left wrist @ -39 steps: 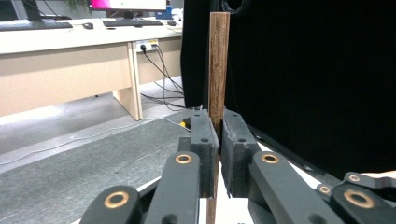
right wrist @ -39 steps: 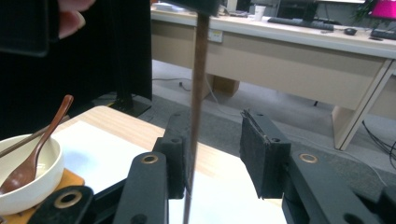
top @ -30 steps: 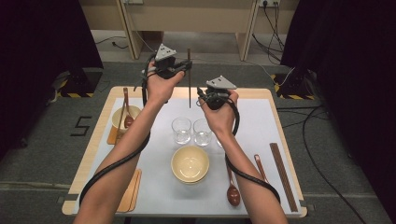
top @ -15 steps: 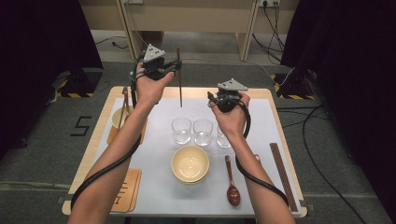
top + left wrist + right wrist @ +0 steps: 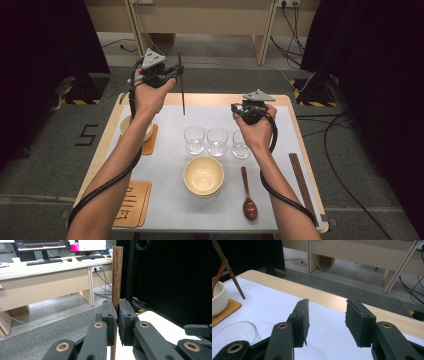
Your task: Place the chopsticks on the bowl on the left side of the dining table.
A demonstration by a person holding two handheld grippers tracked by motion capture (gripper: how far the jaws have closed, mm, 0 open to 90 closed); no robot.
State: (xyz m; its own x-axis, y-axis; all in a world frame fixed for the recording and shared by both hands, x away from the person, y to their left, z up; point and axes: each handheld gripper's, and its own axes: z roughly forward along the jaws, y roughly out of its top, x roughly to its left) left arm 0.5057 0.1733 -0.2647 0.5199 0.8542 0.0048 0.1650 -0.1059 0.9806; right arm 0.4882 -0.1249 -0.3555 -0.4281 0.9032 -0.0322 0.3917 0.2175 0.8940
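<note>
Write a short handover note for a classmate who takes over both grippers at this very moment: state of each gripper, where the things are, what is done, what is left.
Left gripper: jaws shut on the dark brown wooden chopstick, held upright above the table's far edge.
Right gripper: jaws open, nothing between them, over the white mat beyond the three clear glasses.
Other things: second dark chopstick lies at the mat's right edge; brown spoon right of the cream bowl.
Done: one chopstick lifted.
Left: probably set it down where it belongs; that spot is not evident.

Grey carpet floor [image 5: 45,165], wooden desk [image 5: 45,287], black curtains [image 5: 380,75]
</note>
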